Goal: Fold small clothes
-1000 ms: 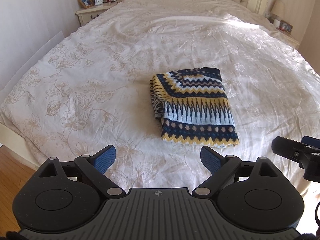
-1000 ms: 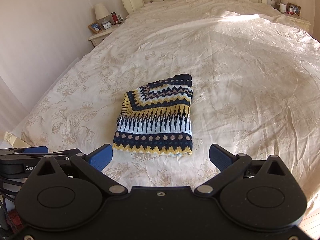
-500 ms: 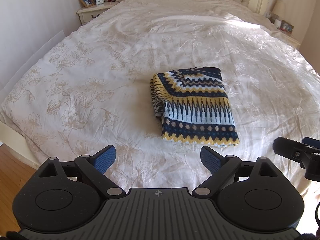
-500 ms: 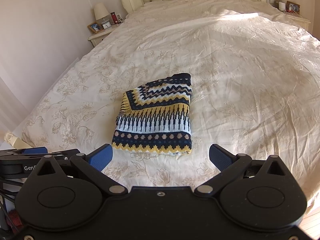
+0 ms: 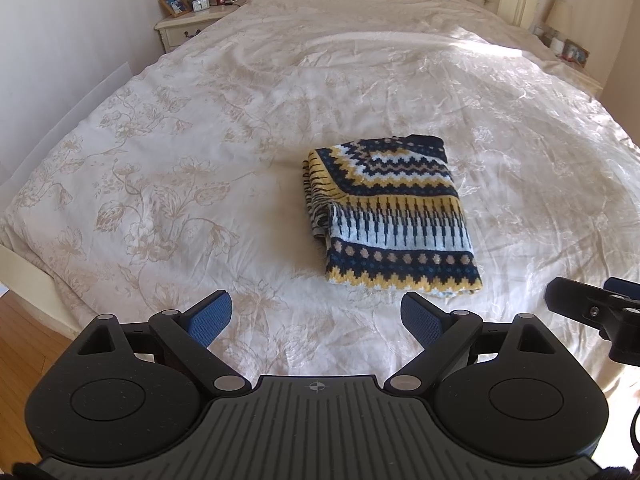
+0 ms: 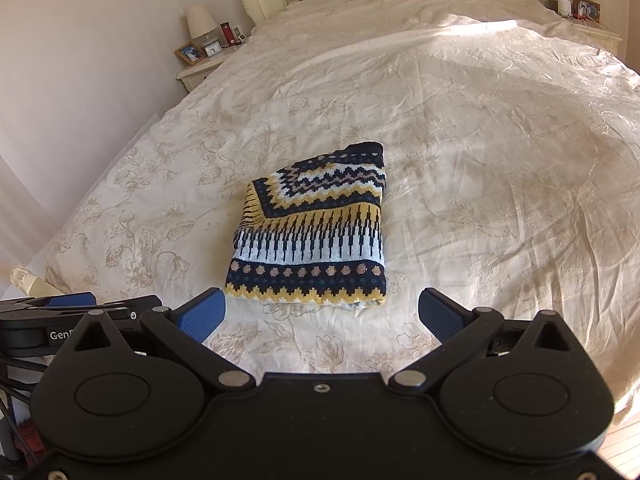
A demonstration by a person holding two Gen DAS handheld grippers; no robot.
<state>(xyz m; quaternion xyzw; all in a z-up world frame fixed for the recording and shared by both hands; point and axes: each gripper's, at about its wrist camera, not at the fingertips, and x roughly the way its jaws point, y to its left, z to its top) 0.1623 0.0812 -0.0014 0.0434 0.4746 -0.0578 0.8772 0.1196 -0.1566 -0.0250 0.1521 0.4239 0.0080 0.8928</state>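
A patterned knit sweater (image 5: 390, 216) lies folded into a compact rectangle near the foot of a wide bed (image 5: 160, 168), on a cream floral bedspread, with both hand-held tools poised short of it. Seen from the left gripper (image 5: 316, 318), the garment sits at about one o'clock; from the right gripper (image 6: 322, 312) it lies at roughly eleven o'clock, just beyond the blue pads. Both sets of jaws stand spread wide and hold nothing. The knit looks thick, soft and light (likely to sag and slide open if lifted by one layer alone), so any hold would best pinch all stacked layers together at the near hem corners, where the yellow zigzag band runs. A loose striped edge bulges at the bundle's nine o'clock side, the weakest part of the fold. A nightstand (image 5: 188, 26) with a lamp stands at eleven o'clock beside the tufted headboard. The fold appears finished or nearly so.
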